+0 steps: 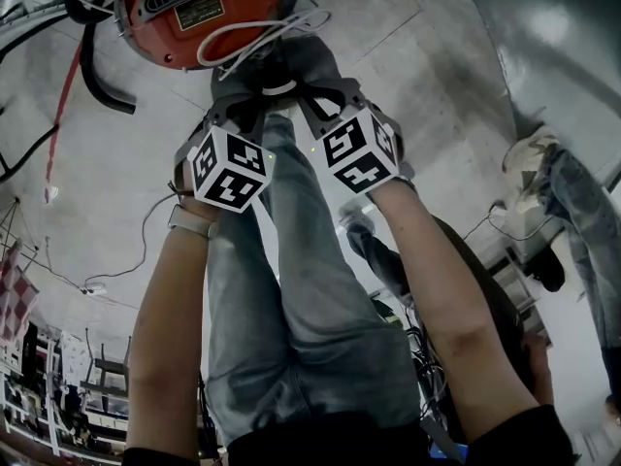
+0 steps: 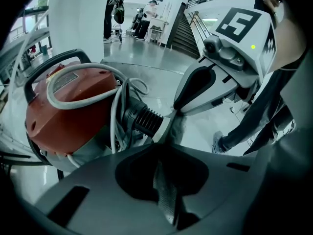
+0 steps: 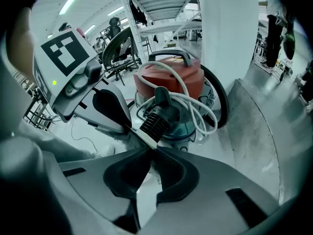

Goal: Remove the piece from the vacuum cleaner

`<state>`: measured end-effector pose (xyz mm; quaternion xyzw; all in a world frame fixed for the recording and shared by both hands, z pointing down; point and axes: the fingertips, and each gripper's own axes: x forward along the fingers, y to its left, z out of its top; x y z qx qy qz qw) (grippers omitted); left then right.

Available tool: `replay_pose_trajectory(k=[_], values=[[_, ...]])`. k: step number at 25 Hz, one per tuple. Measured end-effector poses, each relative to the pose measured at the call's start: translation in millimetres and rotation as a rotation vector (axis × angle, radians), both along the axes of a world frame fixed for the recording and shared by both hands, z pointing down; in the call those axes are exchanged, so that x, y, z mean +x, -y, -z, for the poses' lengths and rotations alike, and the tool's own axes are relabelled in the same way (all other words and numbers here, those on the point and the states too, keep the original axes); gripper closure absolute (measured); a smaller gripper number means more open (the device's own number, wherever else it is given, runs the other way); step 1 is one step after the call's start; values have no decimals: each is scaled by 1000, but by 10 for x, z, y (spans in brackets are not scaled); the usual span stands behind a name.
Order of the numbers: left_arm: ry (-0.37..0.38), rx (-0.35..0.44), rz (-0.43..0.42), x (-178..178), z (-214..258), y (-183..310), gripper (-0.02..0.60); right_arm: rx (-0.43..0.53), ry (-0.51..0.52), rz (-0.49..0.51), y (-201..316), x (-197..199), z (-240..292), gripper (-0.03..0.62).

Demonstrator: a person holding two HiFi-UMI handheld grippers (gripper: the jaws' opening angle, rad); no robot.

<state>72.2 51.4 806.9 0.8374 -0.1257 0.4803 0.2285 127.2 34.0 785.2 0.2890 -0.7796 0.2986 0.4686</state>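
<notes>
**A:** What are we looking at, biggest first?

**B:** We are standing on a pale, glossy floor (image 1: 417, 85). The red vacuum cleaner (image 1: 199, 8) is sitting on it just ahead of our jeans leg (image 1: 301, 299).

**A:** And our tools?

**B:** We are holding the left gripper (image 2: 159, 142) and the right gripper (image 3: 154, 148) side by side. Both are reaching toward the cleaner's front, with their tips nearly meeting.

**A:** What is lying over the cleaner?

**B:** A white cord (image 3: 195, 109) is looping loosely across its top and front. A black hose (image 3: 221, 99) is curving round its side.

**A:** Where is the piece sitting?

**B:** The black ribbed piece (image 3: 154, 119) is sticking out of the cleaner's front, plugged in and pointing back at us.

**A:** Are we gripping it?

**B:** We are pinching its pale end collar (image 2: 162, 127) with both tools. The left gripper's jaws are pressing tip to tip on the collar's edge. The right gripper's jaws are doing the same right beside them.
</notes>
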Motion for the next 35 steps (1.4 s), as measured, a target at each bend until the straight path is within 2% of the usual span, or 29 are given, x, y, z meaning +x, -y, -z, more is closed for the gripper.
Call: replay_pose_trajectory(k=[4,6,8,12,17,27,35], values=[[14,-7,-7,-9,-5,-55,541,-7,-2,-16,-53,-5,-11,533],[13,-42,-56,19,-31,-232,549,-33,-18,-12,-173,17,-60,536],[3,-33,-100,44,-29,-442,554,-43,-25,-7,-350,46,-87,537],[-23,-69,-116,64,-10,-772,554,-56,-27,2,-681,76,-86,539],[-38,-65,-188,70,92,-945,554,-70,-22,-74,-926,96,20,539],[-107,-24,-253,-165,679,-887,554,24,-35,-212,-944,-110,615,539],[-144,50,-229,-558,1444,-727,554,124,-37,-252,-804,-496,1412,540]])
